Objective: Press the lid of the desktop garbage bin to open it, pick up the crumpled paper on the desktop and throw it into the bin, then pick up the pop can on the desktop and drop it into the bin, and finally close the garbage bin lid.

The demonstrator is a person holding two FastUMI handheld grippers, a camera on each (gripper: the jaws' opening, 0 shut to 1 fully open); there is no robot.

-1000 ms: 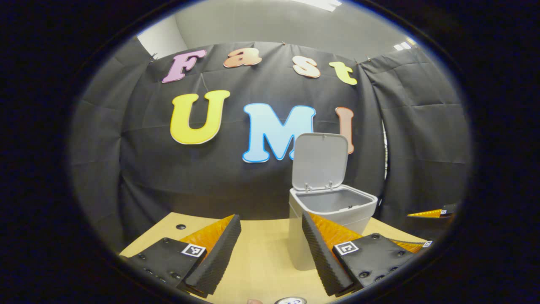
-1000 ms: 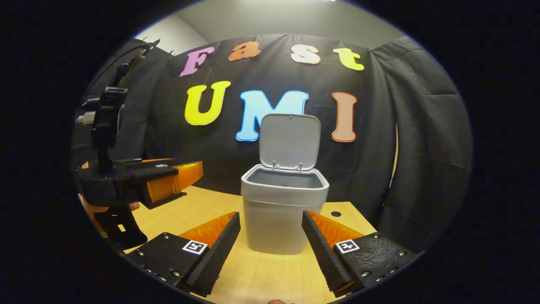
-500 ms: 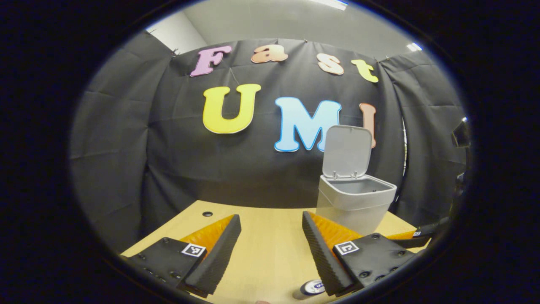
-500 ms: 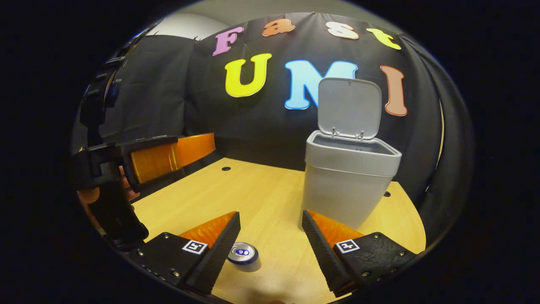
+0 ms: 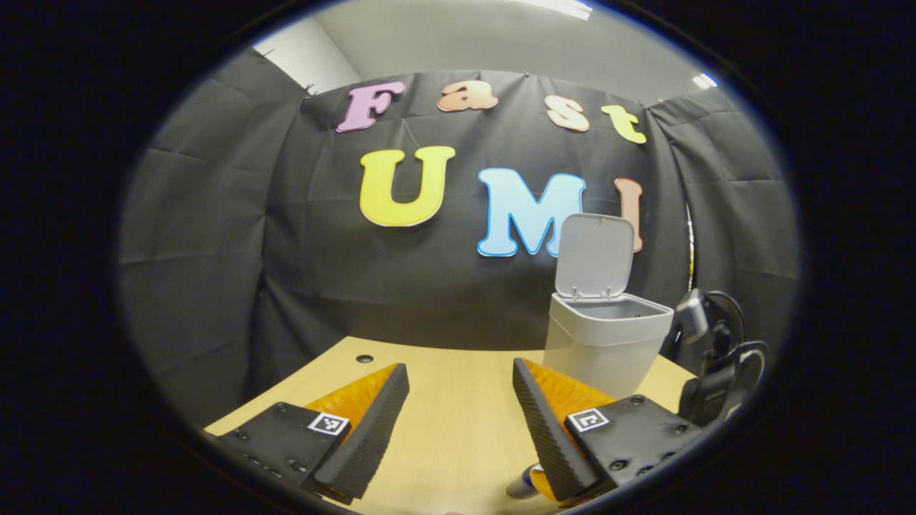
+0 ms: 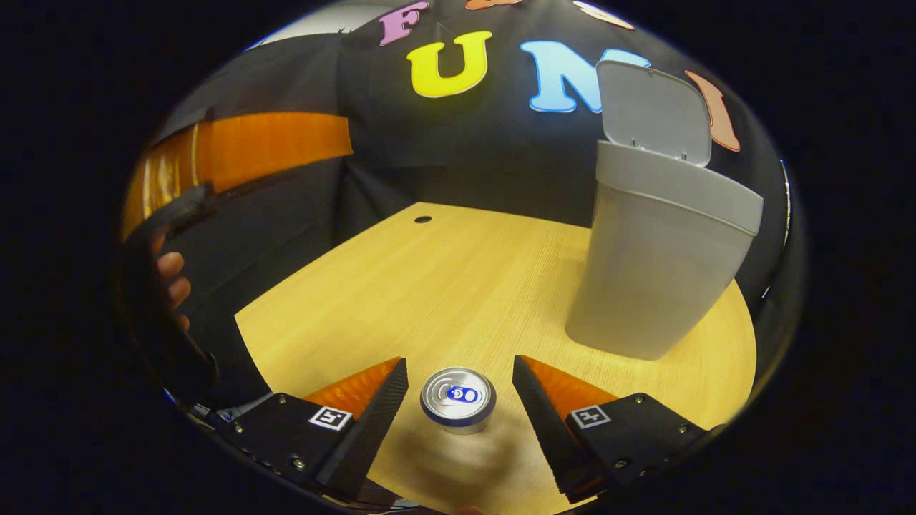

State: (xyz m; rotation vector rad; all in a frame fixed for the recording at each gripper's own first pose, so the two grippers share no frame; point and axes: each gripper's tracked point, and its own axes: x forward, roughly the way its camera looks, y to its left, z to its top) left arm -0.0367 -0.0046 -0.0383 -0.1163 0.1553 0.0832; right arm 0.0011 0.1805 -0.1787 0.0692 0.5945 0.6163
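Observation:
The pop can (image 6: pixel 458 399) stands upright on the wooden desktop (image 6: pixel 458 286), seen from above with its silver top showing. My right gripper (image 6: pixel 459 397) is open, tilted down over the can, which sits between its two fingers without touching them. The grey garbage bin (image 6: pixel 662 265) stands at the right with its lid (image 6: pixel 655 113) raised. My left gripper (image 5: pixel 458 418) is open and holds nothing; the bin (image 5: pixel 607 343) with its open lid (image 5: pixel 595 256) is ahead to its right. A bit of the can (image 5: pixel 524 486) peeks beside its right finger.
The right gripper's body (image 5: pixel 715 365) shows at the right edge of the left gripper view. The left gripper (image 6: pixel 236 154) and the hand (image 6: pixel 172 275) holding it fill the left side of the right gripper view. A cable hole (image 6: pixel 423 219) lies at the desk's back.
My right gripper has tilted downward and moved in over the can, which now sits centred between its fingers. The left gripper drifted slightly left, so the bin sits farther right.

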